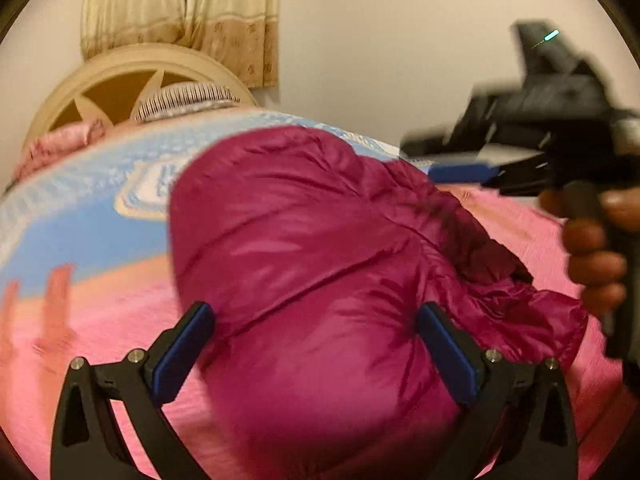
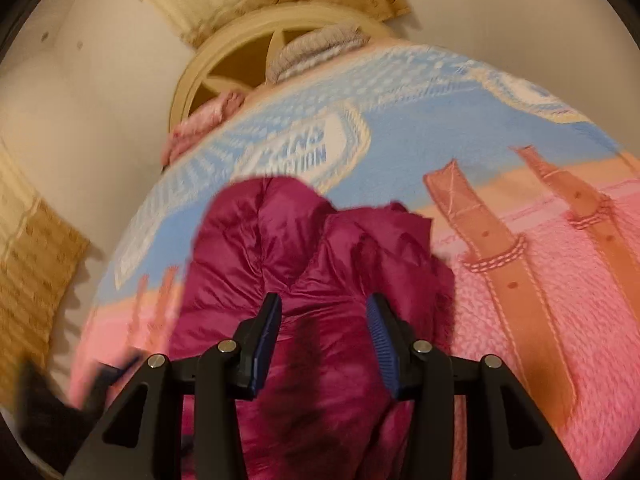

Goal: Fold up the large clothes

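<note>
A magenta puffer jacket (image 1: 320, 248) lies bunched on the bed, folded into a thick bundle with a dark fur-trimmed part at its right. My left gripper (image 1: 316, 344) is open wide, its blue pads on either side of the jacket's near end, holding nothing. In the right wrist view the jacket (image 2: 304, 248) lies under my right gripper (image 2: 324, 340), which is open above the fabric and empty. The right gripper (image 1: 460, 170) also shows blurred in the left wrist view, held by a hand at the far right.
The bed is covered by a pink, orange and blue blanket (image 2: 520, 160) with strap pictures. A cream headboard (image 1: 132, 76), a striped pillow (image 1: 184, 100) and a pink pillow (image 1: 56, 144) are at the far end. Curtains (image 1: 180, 12) hang on the wall.
</note>
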The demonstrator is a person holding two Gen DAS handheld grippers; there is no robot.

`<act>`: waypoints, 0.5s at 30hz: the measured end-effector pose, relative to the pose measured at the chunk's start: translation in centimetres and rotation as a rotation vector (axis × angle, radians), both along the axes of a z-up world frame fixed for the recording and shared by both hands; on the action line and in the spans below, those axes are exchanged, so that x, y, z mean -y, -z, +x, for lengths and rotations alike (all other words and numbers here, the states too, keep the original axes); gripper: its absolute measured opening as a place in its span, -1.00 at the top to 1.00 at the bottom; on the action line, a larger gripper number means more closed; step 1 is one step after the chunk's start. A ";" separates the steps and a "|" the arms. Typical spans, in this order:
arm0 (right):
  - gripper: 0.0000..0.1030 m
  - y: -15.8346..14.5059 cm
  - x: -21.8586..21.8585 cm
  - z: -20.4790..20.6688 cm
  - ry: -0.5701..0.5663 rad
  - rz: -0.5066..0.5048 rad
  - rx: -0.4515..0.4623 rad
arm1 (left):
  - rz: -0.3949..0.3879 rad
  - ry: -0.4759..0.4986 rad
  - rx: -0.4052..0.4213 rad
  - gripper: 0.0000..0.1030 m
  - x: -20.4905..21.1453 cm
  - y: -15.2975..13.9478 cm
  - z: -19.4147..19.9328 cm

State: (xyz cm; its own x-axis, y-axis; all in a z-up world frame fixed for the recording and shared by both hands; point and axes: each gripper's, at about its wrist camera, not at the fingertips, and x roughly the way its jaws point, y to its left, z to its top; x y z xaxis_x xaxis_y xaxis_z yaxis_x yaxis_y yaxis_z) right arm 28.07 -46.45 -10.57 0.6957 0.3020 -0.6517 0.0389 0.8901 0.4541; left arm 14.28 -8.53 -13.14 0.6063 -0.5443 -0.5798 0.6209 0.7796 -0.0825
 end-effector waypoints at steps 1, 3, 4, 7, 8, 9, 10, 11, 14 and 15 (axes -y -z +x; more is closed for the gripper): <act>0.11 -1.1 -0.3 -0.7 0.020 0.021 0.033 | -0.004 -0.007 0.003 -1.00 0.5 0.0 -0.2; 0.04 -2.4 -1.0 -1.7 0.060 0.087 0.082 | -0.008 -0.013 0.006 -1.00 0.9 0.0 -0.4; -0.06 -2.5 -1.5 -1.8 0.062 0.137 0.098 | -0.004 -0.010 0.014 -1.00 1.0 -0.1 -0.7; -0.36 -2.0 -2.8 -0.9 0.061 0.202 0.135 | 0.016 0.006 0.018 -1.00 0.8 -0.2 -0.6; -0.36 -1.4 -2.9 -0.4 0.074 0.187 0.134 | 0.032 0.005 0.018 -1.00 0.9 0.2 0.4; -0.36 -0.6 -2.6 -0.1 0.106 0.186 0.131 | 0.036 0.009 0.022 -1.00 0.4 0.0 0.7; -0.36 0.1 -1.9 0.1 0.147 0.197 0.127 | 0.030 0.003 0.030 -1.00 -0.3 -0.4 0.8; -0.35 1.1 -0.9 0.4 0.181 0.218 0.110 | 0.025 -0.002 0.037 -1.00 -0.7 -0.5 0.8; -0.04 2.9 0.9 0.3 0.219 0.241 0.086 | 0.030 -0.067 0.075 -1.00 -1.7 -1.4 2.1; -0.02 3.1 1.0 0.2 0.223 0.206 0.083 | 0.028 -0.106 0.088 -1.00 -1.8 -1.9 2.9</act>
